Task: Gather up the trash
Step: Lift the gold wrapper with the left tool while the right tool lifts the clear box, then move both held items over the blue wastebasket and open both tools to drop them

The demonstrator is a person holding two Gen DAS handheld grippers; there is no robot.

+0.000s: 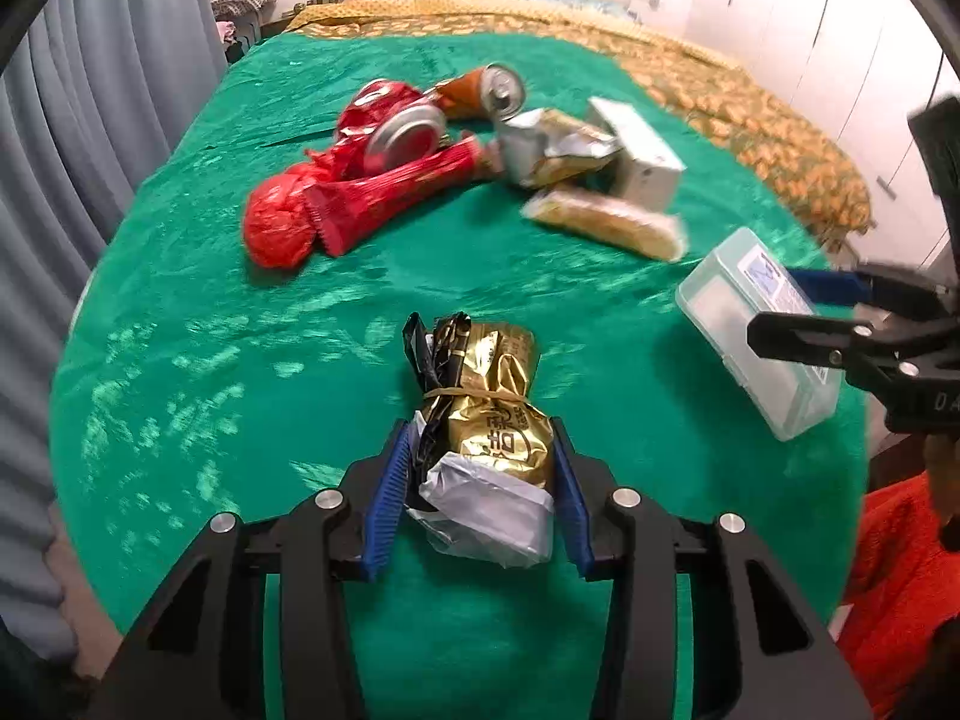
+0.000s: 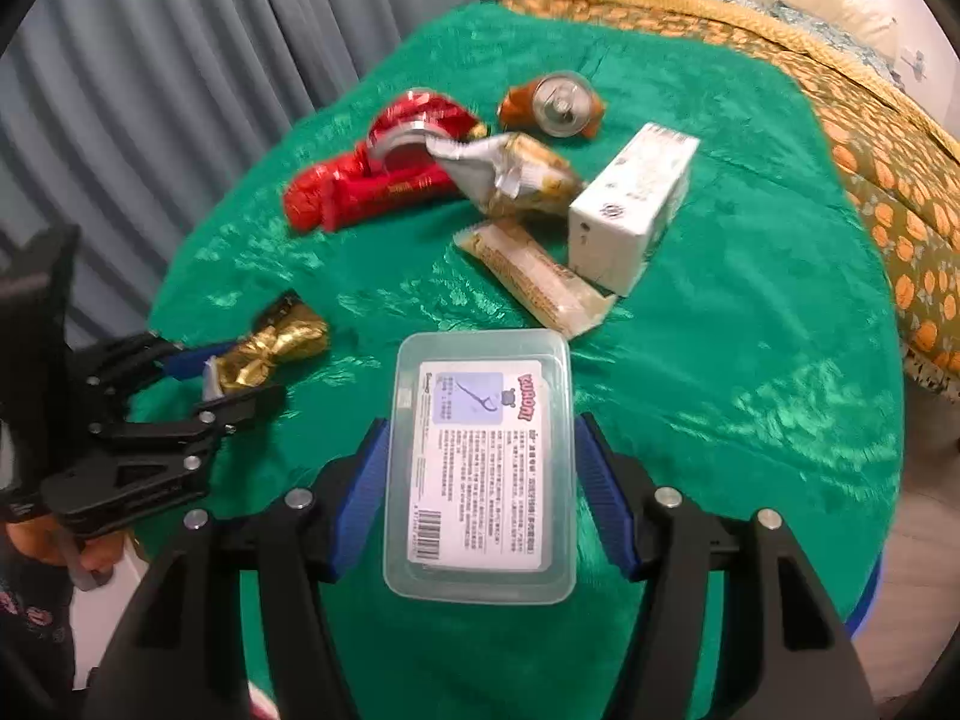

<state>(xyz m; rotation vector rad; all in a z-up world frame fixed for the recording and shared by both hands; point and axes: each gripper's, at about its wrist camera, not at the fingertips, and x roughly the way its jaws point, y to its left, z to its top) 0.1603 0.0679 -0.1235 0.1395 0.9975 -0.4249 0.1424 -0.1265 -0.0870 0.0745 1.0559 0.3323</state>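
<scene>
The jaws of the left gripper [image 1: 480, 480] are clamped on a gold foil packet [image 1: 486, 414] lying on the green-covered bench [image 1: 210, 330]. The jaws of the right gripper [image 2: 480, 474] are closed on a clear plastic box [image 2: 480, 456], held above the bench. Cans and wrappers [image 1: 390, 162] are left farther back.

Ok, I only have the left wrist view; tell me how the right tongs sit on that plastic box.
Observer: The right tongs clamp the plastic box by its two long sides, one blue pad on each.
Operator: Read me its lid.
Observer: A printed label covers most of it, barcode at the near end.
Operator: Look behind my left tongs.
Observer: A hand holds the left tongs from below; they grip the gold bag.
</scene>
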